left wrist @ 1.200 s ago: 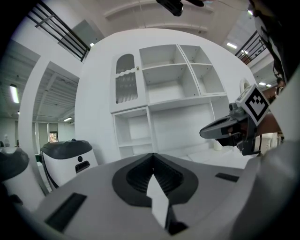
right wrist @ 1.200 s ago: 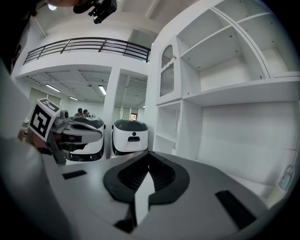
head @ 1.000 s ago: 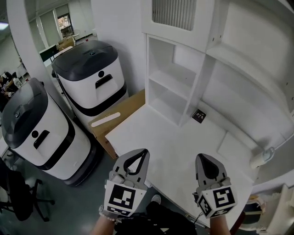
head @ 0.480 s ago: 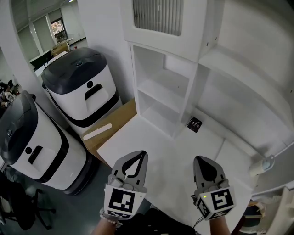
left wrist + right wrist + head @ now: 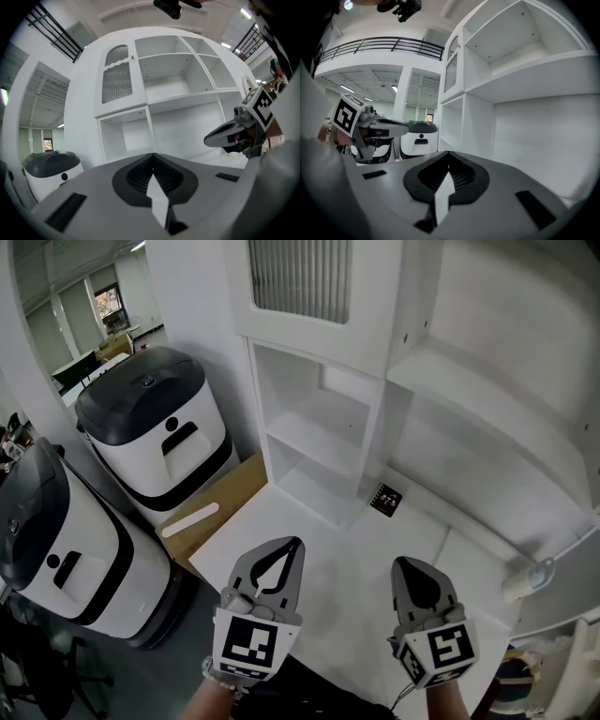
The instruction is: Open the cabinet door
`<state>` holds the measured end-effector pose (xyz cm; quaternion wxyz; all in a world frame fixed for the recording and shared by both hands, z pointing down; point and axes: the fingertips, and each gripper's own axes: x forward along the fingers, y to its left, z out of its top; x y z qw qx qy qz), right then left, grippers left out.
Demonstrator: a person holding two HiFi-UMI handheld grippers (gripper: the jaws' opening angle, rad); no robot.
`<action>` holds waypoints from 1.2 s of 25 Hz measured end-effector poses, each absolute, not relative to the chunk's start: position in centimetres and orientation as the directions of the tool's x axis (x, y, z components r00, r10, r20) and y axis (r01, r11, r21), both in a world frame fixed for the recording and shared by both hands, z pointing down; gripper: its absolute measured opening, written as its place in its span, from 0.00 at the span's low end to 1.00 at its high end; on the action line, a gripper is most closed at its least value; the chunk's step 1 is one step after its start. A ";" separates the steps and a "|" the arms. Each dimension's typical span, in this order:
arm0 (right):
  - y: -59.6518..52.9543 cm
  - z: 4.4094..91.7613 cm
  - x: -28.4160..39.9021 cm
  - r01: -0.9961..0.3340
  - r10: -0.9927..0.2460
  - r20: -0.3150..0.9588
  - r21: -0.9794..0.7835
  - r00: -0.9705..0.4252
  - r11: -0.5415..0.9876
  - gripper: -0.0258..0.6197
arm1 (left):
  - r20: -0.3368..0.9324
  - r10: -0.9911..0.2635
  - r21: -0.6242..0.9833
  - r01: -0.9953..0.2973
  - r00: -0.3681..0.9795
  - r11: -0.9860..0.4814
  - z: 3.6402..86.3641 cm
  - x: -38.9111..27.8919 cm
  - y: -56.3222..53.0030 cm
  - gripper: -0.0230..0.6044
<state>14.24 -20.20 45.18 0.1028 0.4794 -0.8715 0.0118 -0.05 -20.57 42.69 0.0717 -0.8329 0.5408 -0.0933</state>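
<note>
Clenched and empty, the left hand-held gripper (image 5: 292,546) and right hand-held gripper (image 5: 405,563) hover over the white desk (image 5: 361,540), well apart from the white ribbed-glass cabinet door (image 5: 300,282).

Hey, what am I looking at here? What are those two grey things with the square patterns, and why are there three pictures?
Those are two hand-held grippers, one in each of a person's hands: the left gripper and the right gripper. The cubes with square markers are part of them. One picture comes from a camera on the person's head, looking down. The other two come from cameras riding on each gripper, looking along its jaws. Both grippers are shut and hold nothing. Beneath them is a white desk with a small black square lying near the shelves. The ribbed cabinet door above looks closed.
</note>
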 end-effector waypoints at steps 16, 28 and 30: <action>-21.9 41.6 14.5 -0.887 -0.890 0.137 0.104 -0.435 0.450 0.04 | 0.035 -0.849 -0.227 -0.823 0.527 -0.521 39.9 1.3 -23.5 0.03; -22.6 38.3 12.6 -0.879 -0.892 0.093 0.152 -0.443 0.452 0.04 | -0.026 -0.815 -0.254 -0.792 0.579 -0.554 36.4 1.2 -24.9 0.03; -22.7 37.9 12.1 -0.875 -0.887 0.100 0.151 -0.450 0.460 0.04 | -0.039 -0.813 -0.256 -0.793 0.580 -0.553 35.7 0.9 -25.2 0.03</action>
